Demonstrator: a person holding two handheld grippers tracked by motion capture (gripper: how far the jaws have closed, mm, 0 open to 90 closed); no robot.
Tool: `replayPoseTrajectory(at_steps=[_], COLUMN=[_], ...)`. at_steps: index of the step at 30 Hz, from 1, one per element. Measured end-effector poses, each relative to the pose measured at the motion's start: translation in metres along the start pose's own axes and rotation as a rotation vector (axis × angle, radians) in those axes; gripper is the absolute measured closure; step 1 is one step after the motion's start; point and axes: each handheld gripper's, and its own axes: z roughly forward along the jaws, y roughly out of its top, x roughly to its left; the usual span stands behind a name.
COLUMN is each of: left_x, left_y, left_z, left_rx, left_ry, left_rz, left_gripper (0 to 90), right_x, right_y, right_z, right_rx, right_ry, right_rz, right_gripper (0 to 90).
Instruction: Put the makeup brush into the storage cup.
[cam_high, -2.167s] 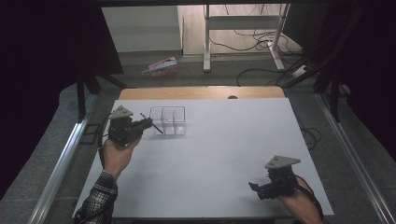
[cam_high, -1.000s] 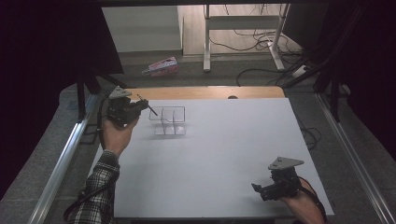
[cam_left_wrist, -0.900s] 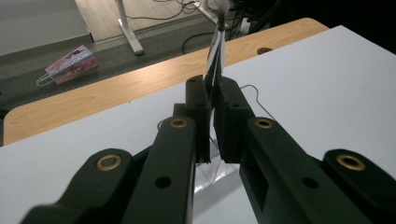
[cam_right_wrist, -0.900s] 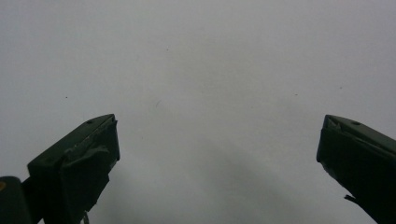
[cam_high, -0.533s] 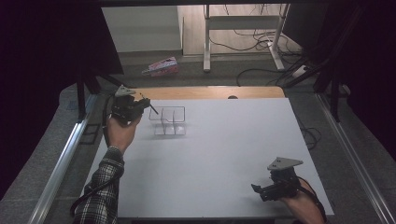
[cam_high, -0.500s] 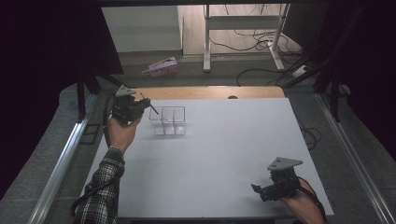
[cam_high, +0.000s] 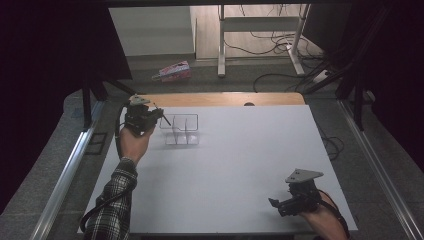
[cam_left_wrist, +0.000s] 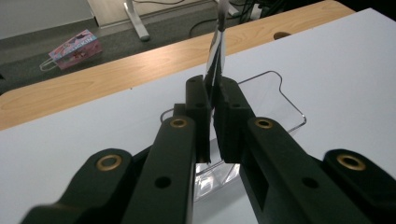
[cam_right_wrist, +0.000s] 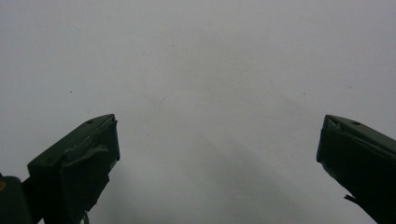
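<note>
A clear plastic tray (cam_high: 180, 130) with divided compartments stands on the white table at the far left. My left gripper (cam_high: 159, 116) hovers just left of the tray, shut on a thin dark flat strip (cam_high: 164, 120) that points toward it. In the left gripper view the strip (cam_left_wrist: 217, 51) sticks out edge-on from between the closed fingertips of the left gripper (cam_left_wrist: 214, 93), above the clear tray (cam_left_wrist: 280, 105). My right gripper (cam_high: 276, 204) rests near the table's front right edge. The right gripper (cam_right_wrist: 217, 140) has its jaws wide apart over bare table, with nothing between them.
A wooden strip (cam_high: 220, 99) borders the table's far edge. Beyond it on the floor lie a pink bag (cam_high: 172, 71), a desk frame (cam_high: 260, 25) and cables. Metal rails (cam_high: 65, 175) run along both sides of the table.
The left hand moved away from me to the tray's far left corner, then shifted slightly toward the tray, still holding the strip. The right hand kept still.
</note>
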Motion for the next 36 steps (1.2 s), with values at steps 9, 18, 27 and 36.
replayPoseTrajectory(at_steps=[9, 18, 27, 36], left_x=[0.0, -0.001, -0.002, -0.005], left_y=[-0.007, -0.012, -0.018, -0.023], left_z=[0.011, 0.02, 0.029, 0.035], left_rx=[0.021, 0.041, 0.066, 0.083], left_ry=[-0.002, -0.004, -0.007, -0.006], left_rz=[-0.008, -0.013, -0.014, -0.011], left_gripper=[85.5, 85.5, 85.5, 85.5], right_x=[0.001, 0.002, 0.002, 0.002], right_y=[0.0, -0.001, -0.001, -0.001], right_z=[0.001, 0.001, 0.002, 0.002], right_rx=[0.011, 0.014, 0.019, 0.023], right_ry=[0.006, 0.011, 0.013, 0.015], right_rz=[-0.006, -0.013, -0.016, -0.022], right_gripper=[0.0, 0.0, 0.0, 0.0])
